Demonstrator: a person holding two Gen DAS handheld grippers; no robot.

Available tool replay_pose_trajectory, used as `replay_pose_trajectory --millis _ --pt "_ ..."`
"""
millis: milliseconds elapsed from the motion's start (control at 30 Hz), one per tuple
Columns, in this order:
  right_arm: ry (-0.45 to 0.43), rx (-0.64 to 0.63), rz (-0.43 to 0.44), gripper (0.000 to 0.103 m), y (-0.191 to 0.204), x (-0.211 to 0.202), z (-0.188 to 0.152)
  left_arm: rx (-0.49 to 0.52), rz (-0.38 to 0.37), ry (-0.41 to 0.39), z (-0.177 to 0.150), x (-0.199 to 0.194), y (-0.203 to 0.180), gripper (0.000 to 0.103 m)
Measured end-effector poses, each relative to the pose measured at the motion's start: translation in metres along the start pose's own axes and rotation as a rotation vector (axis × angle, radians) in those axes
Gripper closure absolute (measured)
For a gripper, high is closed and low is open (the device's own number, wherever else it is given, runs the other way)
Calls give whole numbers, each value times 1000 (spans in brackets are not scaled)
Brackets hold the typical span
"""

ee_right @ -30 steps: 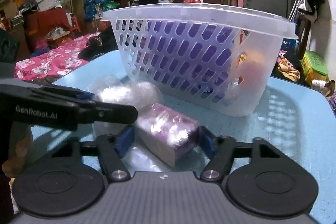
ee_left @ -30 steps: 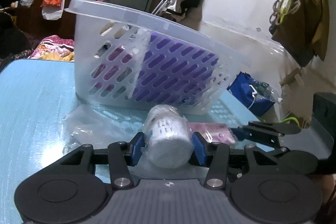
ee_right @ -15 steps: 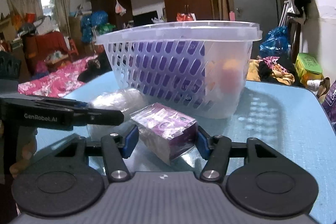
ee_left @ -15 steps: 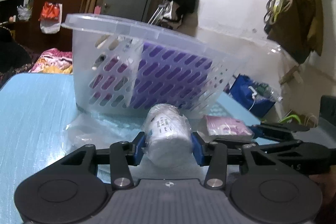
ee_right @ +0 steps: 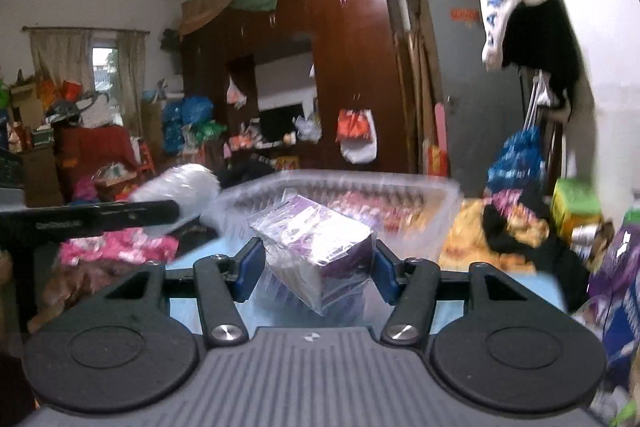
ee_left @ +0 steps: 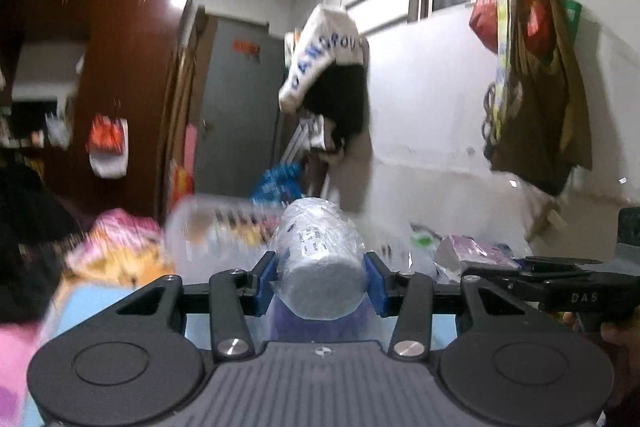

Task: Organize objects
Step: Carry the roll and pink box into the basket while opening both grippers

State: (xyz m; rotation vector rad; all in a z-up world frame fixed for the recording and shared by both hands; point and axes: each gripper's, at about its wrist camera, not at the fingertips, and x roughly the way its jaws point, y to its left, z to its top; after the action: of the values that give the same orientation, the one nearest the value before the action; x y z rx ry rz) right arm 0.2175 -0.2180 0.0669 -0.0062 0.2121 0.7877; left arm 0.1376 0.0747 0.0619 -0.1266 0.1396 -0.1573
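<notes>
The plastic-wrapped white cylindrical roll (ee_left: 320,259) was clamped in the left gripper (ee_left: 319,283) and the film-wrapped purple box (ee_right: 316,255) in the right gripper (ee_right: 316,267), both held above the clear perforated basket (ee_right: 440,211), presumably for dropping in.

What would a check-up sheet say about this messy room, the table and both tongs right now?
Surface: blue table, only small bare patches show.
Job's things: white roll in plastic wrap and purple box in clear wrap, both lifted; clear basket behind them, blurred, with things inside.
Clutter: bags and packets at the table's right edge, too blurred to name.
Tongs: left tongs clamp the roll; right tongs clamp the box, its jaws closed further just before.
Cables: nothing seen.
Surroundings: brown wardrobe, grey door, hanging clothes and bags, piled bedding.
</notes>
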Motion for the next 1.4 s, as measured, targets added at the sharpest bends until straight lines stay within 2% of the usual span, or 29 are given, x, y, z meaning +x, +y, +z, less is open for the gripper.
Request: replay_pose_trajectory --millis 100,167,267,400,533,1033,1100,1167,1200,1300,1333,1400 --pt "12 -17 -70 43 -7 32 26 42 60 -11 34 19 -2 53" --pt "46 -20 -99 43 -13 57 36 50 111 46 50 44 2 53" --pt "110 -32 -179 43 -20 90 40 79 184 146 55 80 10 53" --pt "168 -9 -192 43 -29 116 33 65 239 237 50 112 27 53" --pt "189 18 -196 43 -37 122 28 35 231 258 46 122 38 53" --pt "206 31 -209 42 -39 123 22 61 276 283 34 139 43 53" --pt "190 59 -204 38 -42 121 23 66 277 276 33 139 42 50" --pt "164 72 -190 18 -43 116 24 70 286 256 32 137 43 29" --pt "148 67 -184 13 -42 112 24 68 274 238 32 134 43 18" --pt "43 43 -172 2 -36 86 23 78 263 182 33 118 39 18" --pt "1 36 -159 0 -34 72 19 79 259 162 32 110 37 18" --pt "-18 70 -143 0 -34 48 9 78 240 131 31 91 34 17"
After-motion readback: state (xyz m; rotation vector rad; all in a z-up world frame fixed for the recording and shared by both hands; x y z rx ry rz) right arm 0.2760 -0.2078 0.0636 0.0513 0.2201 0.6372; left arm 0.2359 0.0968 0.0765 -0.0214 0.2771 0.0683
